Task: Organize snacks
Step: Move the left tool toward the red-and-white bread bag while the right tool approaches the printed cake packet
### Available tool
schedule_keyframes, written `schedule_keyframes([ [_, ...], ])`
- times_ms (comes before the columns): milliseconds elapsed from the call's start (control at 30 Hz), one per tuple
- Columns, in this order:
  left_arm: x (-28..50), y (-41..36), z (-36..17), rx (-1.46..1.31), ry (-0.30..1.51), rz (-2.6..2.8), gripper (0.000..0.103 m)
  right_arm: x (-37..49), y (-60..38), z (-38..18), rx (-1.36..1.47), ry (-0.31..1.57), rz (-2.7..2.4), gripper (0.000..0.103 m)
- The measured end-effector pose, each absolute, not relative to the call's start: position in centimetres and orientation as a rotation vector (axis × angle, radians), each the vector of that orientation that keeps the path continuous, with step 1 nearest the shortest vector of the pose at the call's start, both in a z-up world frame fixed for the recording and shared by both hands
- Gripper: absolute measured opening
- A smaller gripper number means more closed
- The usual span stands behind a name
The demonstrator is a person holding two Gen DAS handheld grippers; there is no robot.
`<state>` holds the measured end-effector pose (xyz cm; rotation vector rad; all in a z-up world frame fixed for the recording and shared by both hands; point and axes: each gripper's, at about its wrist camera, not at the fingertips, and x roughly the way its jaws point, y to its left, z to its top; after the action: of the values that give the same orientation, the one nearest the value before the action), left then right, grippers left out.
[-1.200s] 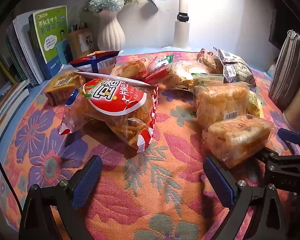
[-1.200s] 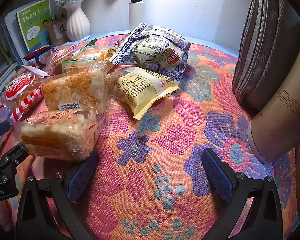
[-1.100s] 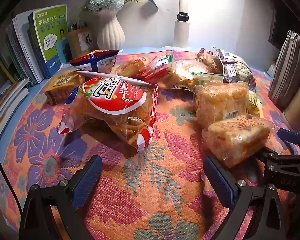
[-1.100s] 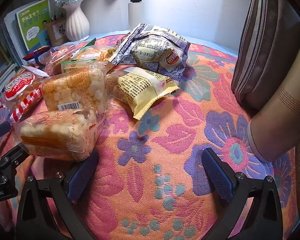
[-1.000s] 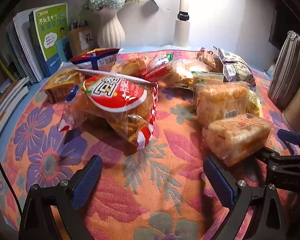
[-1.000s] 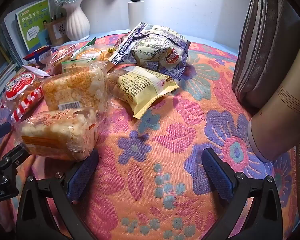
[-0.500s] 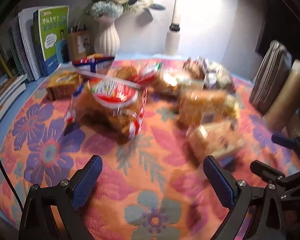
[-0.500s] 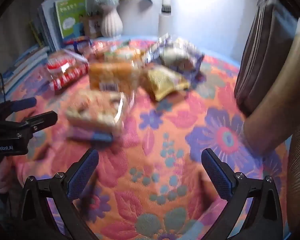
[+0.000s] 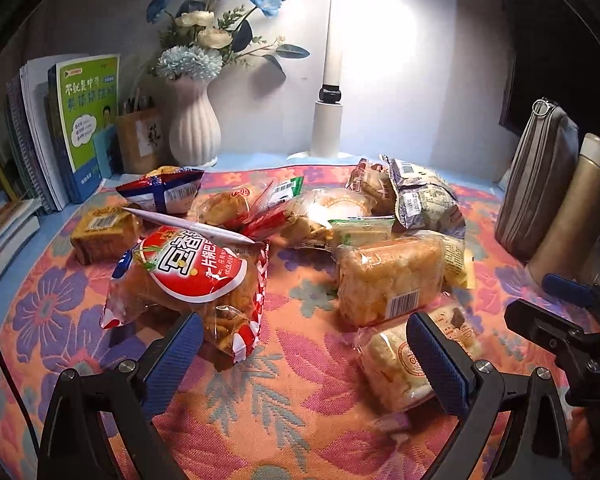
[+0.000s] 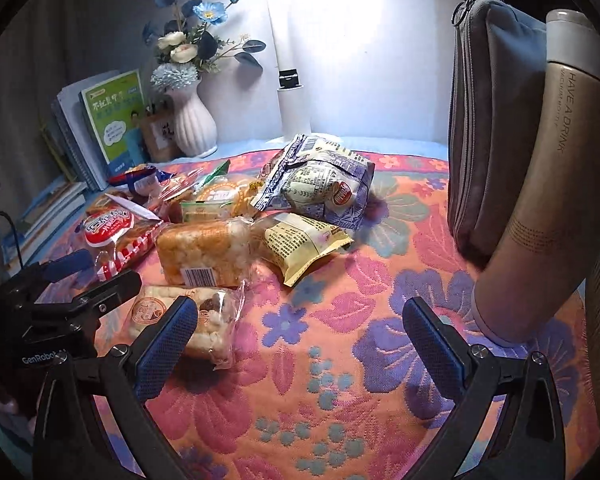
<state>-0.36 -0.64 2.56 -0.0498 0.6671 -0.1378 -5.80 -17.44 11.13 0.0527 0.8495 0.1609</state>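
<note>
Several snack packs lie in a loose heap on a floral cloth. A red-labelled bag lies front left, a clear rice-cake pack beside it, and a smaller puffed-snack pack by my left gripper's right finger. A purple bag and a yellow pack lie behind. My left gripper is open and empty above the cloth. My right gripper is open and empty, to the right of the puffed-snack pack.
A white vase with flowers, upright books and a lamp post stand at the back. A grey pouch and a tan bottle stand at the right. The other gripper's frame shows at left.
Both grippers have pulled back and risen, so more of the table shows. The smaller puffed-snack pack has shifted and turned. Both grippers stay open.
</note>
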Motion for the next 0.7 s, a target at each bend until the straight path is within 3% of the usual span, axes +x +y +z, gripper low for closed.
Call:
schedule_keyframes([
  [700, -0.57, -0.48, 2.24, -0.102, 0.676, -0.158, 0.102, -6.03, -17.21, 11.22, 0.064, 0.849, 0.183, 0.103],
])
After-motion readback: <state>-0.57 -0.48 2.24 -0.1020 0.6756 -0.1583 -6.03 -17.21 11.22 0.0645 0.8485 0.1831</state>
